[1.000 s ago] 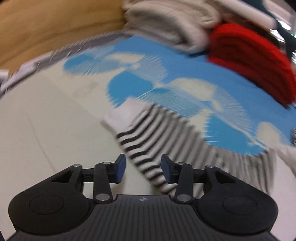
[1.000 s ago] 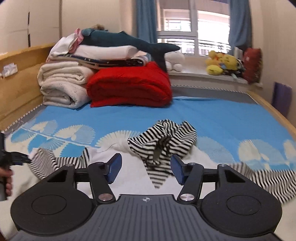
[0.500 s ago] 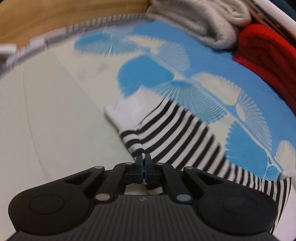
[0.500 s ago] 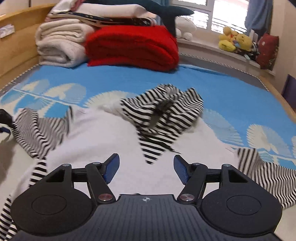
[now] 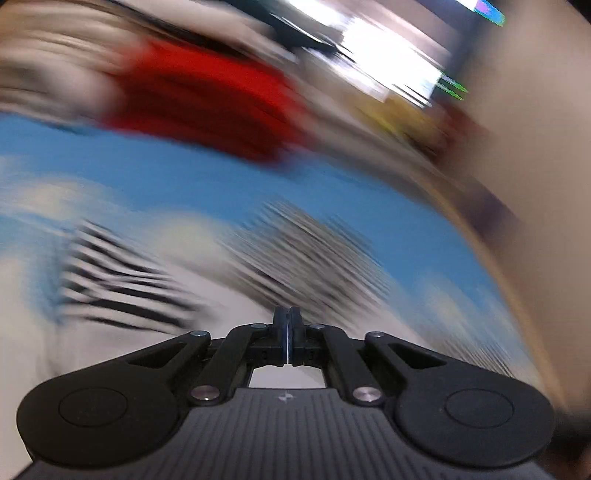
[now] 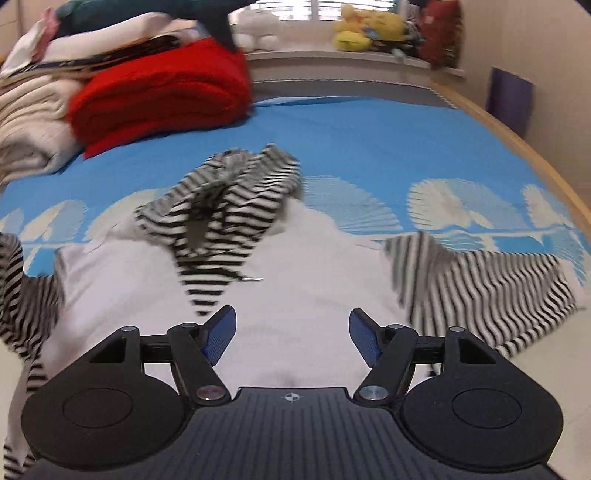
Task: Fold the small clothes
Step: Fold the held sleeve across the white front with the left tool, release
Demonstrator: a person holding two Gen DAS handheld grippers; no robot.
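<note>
Right wrist view: your right gripper (image 6: 291,332) hangs wide open, nothing between its pads, over the white middle of the striped shirt (image 6: 229,218) spread on the blue bedspread (image 6: 369,140). Left of that shirt's bunched hood, a sleeve lifts. Your left gripper (image 5: 287,332) is pinched closed; blur hides what it grips.

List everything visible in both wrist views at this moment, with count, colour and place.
striped garment: one, black and white, spread across the bed; left sleeve lifted at the frame's left edge
bedspread: one, blue and white
red blanket: one, folded, far left
cream blankets: stack, left of the red one
shark plush: one, dark teal, on the stack
yellow plush: one, windowsill
left tool: shut, view blurred; cloth between the pads not discernible
right tool: open, empty
</note>
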